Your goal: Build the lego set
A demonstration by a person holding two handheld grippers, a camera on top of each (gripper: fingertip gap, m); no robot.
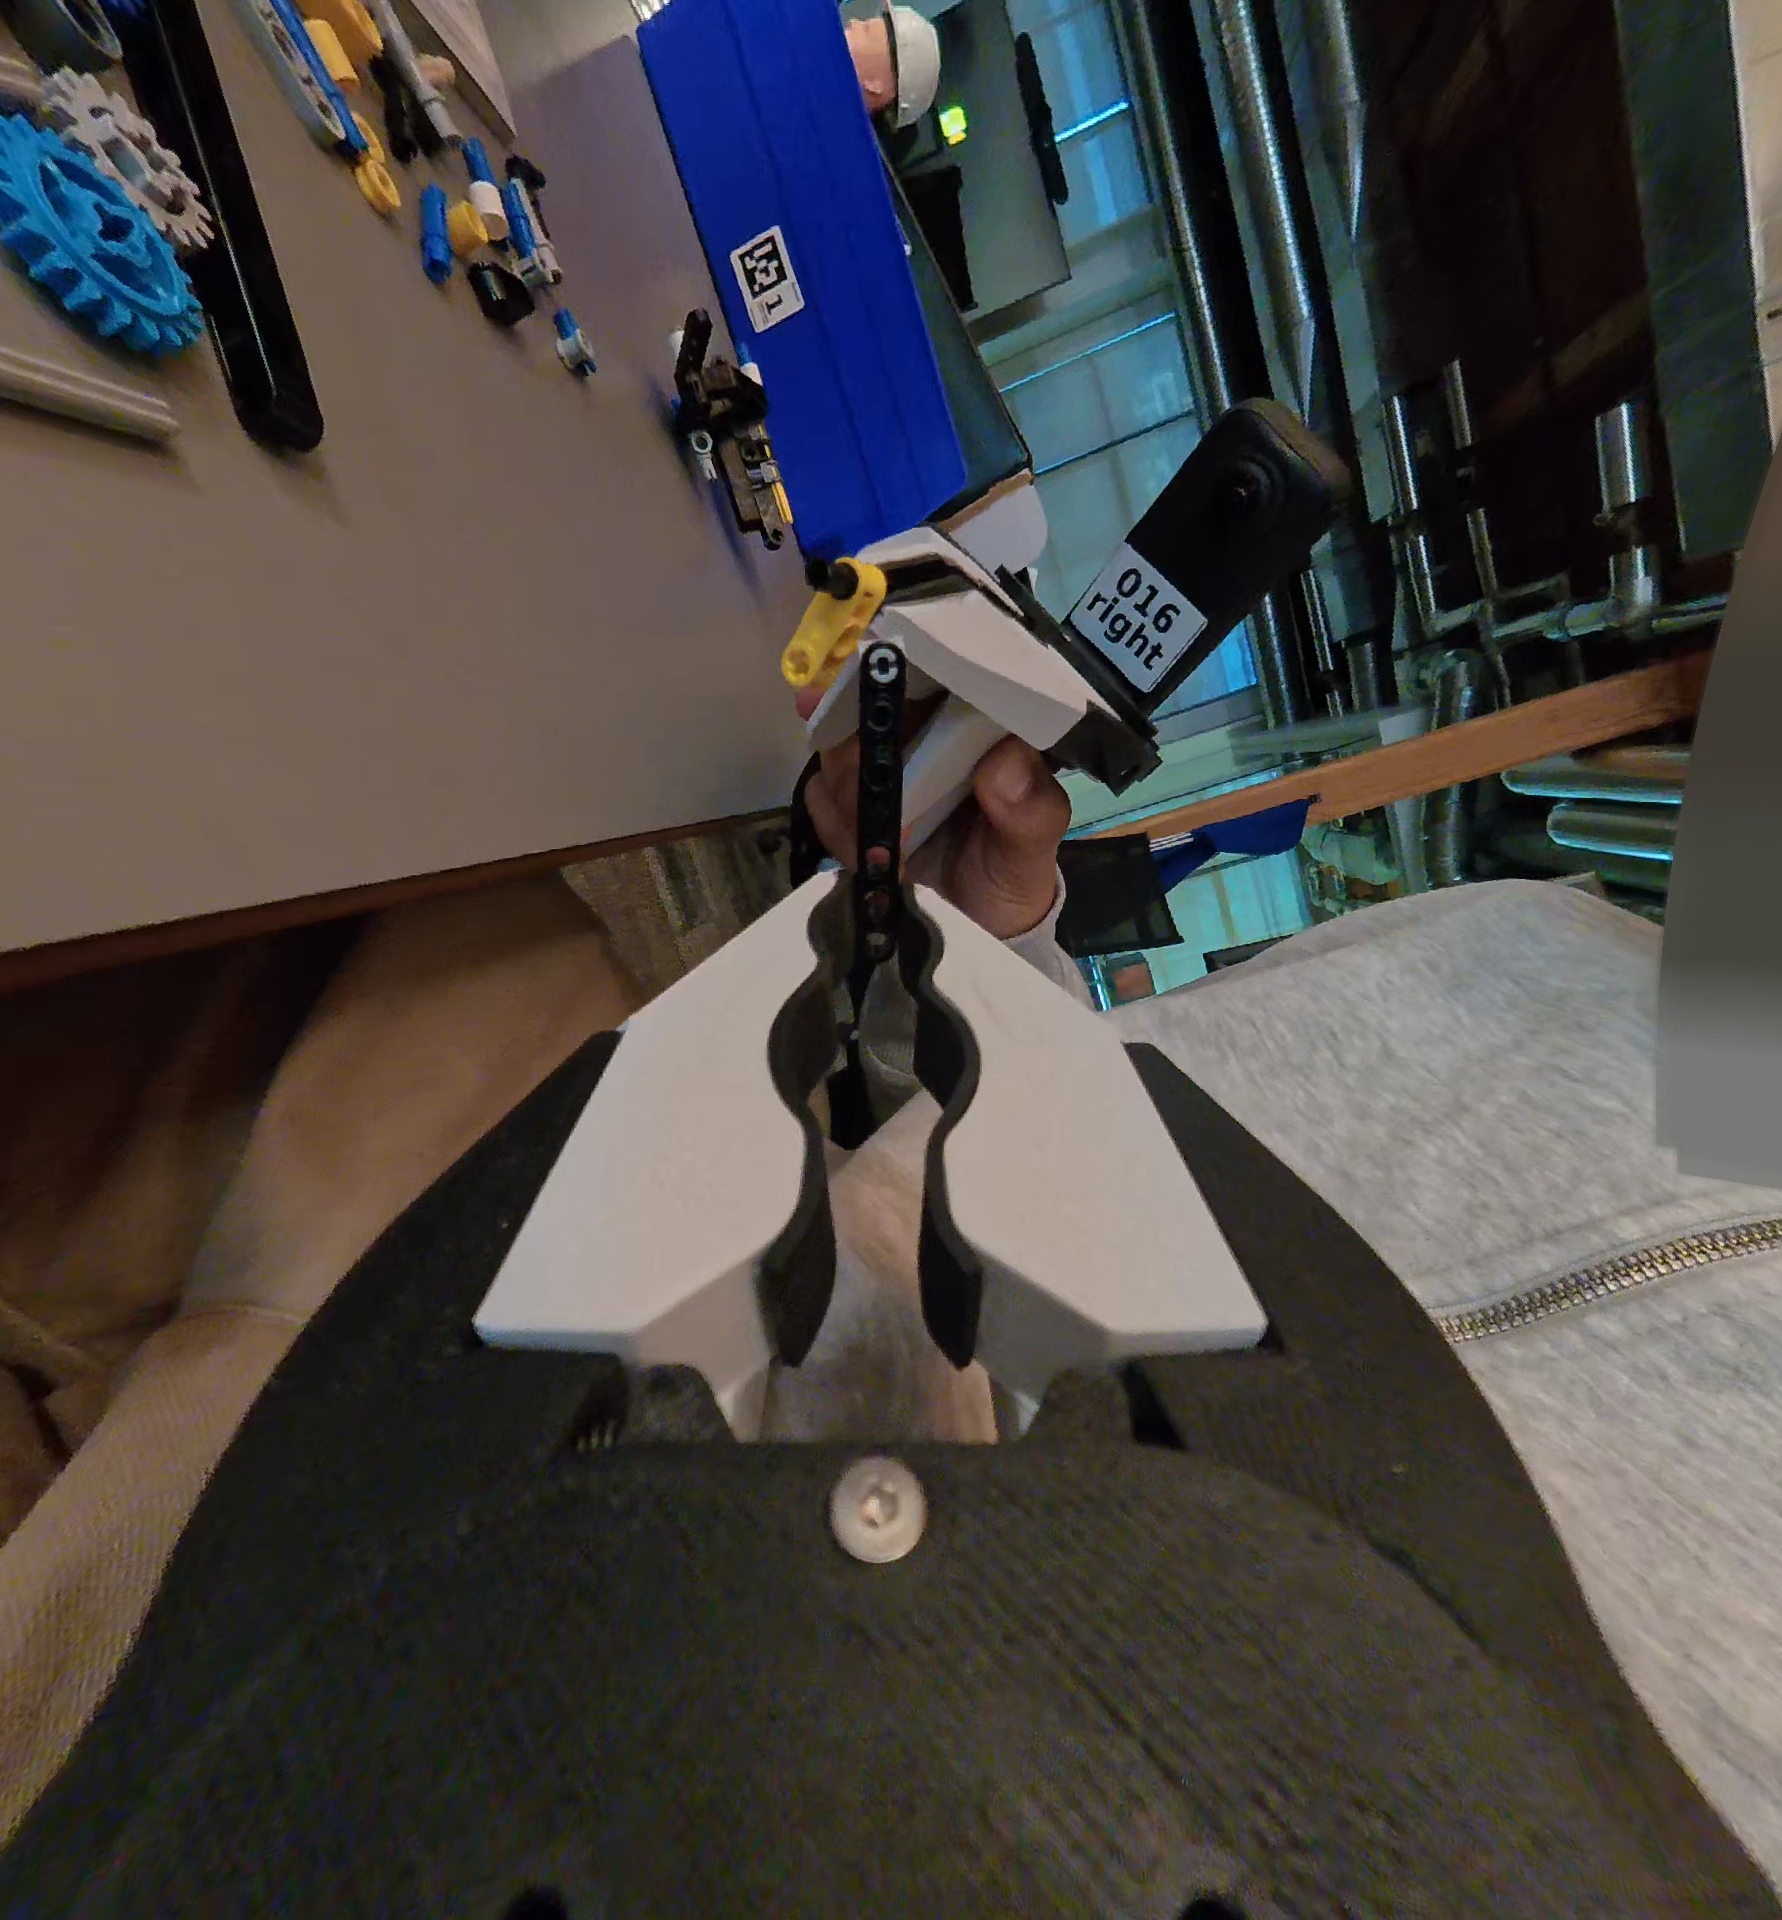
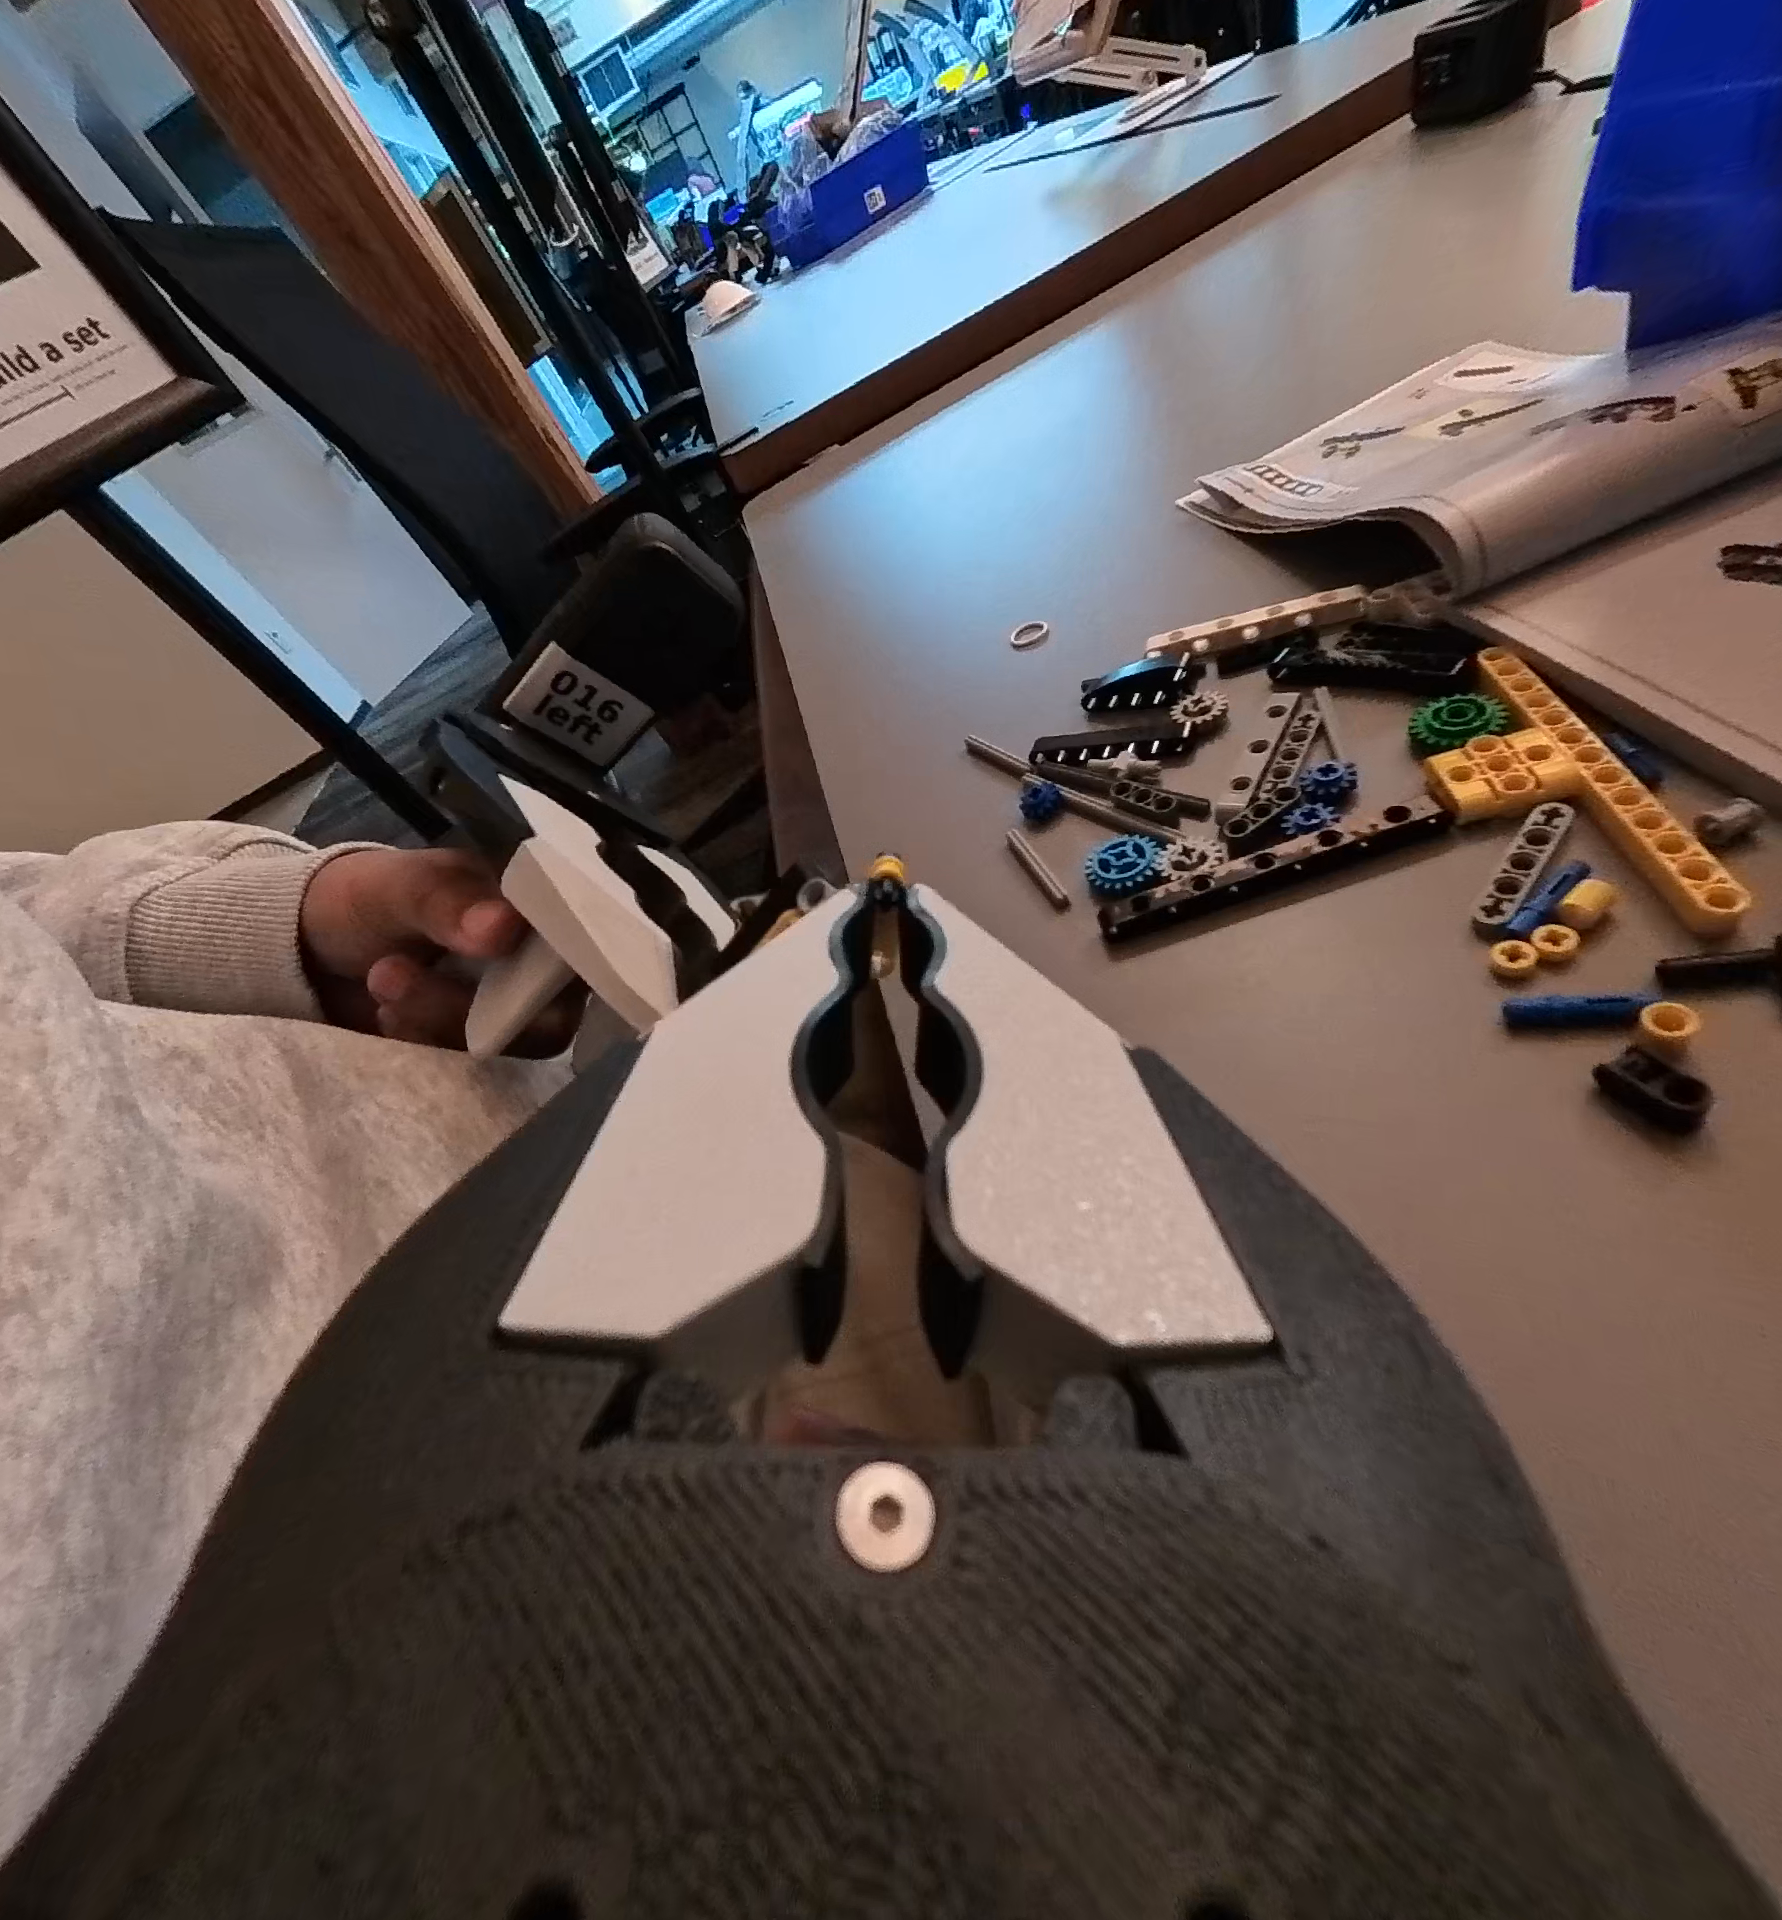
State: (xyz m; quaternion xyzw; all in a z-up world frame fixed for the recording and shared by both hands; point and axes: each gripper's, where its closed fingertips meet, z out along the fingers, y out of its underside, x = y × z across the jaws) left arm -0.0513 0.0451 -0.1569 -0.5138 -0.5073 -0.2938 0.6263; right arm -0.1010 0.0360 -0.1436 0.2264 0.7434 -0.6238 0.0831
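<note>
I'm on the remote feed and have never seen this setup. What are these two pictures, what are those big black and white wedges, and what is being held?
No robot arm here: a person holds a hand-gripped tool in each hand, and a camera on each looks forward along its tongs. The wedges are those tongs.

In the left wrist view, the left tongs are shut on a thin black beam. Beyond it you see the right tool, its tongs pinching a yellow connector with a black pin, close to the beam's tip.

The right wrist view shows the same from the other side: the right tongs shut on that connector, the left tool off to the left.

On the grey table lie loose beams, gears, pins and an instruction booklet.
</note>
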